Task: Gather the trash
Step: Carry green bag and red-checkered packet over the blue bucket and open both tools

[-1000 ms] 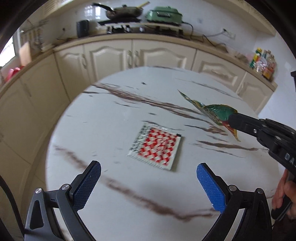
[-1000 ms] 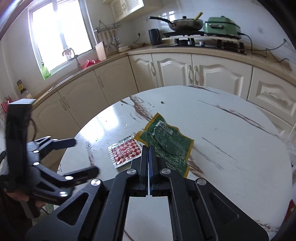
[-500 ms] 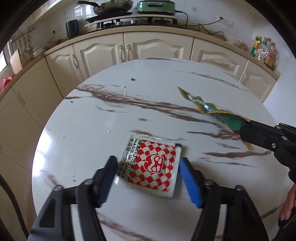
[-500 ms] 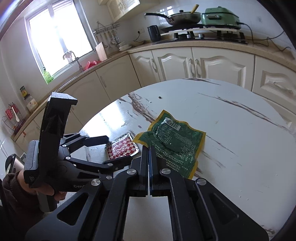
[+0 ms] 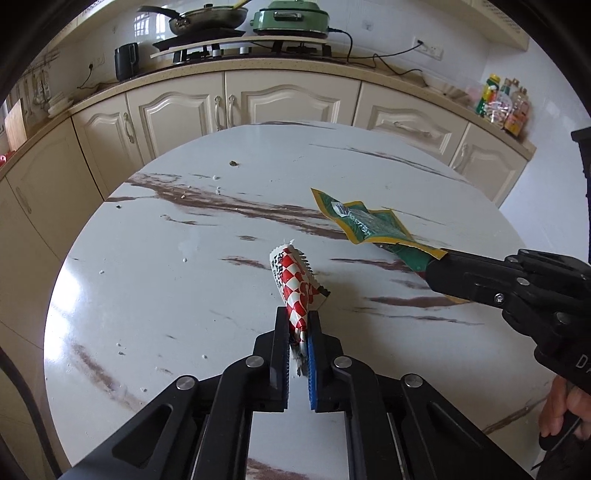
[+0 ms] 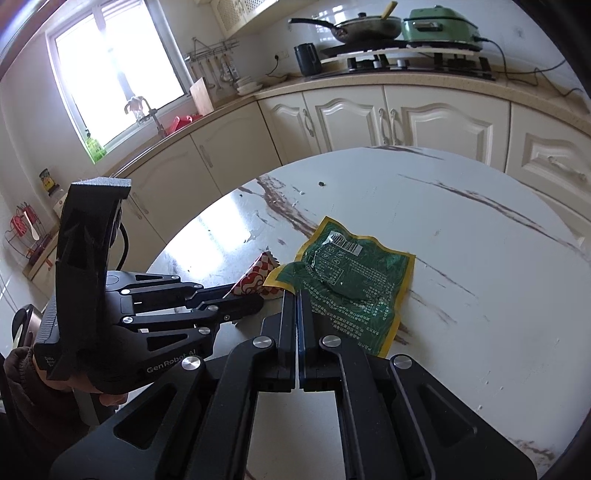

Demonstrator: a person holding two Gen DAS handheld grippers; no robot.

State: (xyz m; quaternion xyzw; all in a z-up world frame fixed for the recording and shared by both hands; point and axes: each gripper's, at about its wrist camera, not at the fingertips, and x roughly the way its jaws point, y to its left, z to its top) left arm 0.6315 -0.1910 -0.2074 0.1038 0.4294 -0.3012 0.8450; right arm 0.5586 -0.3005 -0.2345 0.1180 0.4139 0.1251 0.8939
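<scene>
Pinching crumpled checkered foil sachet (image 5: 295, 284), left tool (image 5: 297, 325) over glossy marble table (image 5: 155, 295).

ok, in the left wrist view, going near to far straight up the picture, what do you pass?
Left claw shut on the red-checked wrapper → bare marble table → dark crumb near the far edge → cream cabinets → frying pan on the stove.

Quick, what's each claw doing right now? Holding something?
Left gripper: closed, pinching the red-and-white checkered wrapper, which is crumpled between its pads.
Right gripper: closed, holding the green wrapper by its edge.
</scene>
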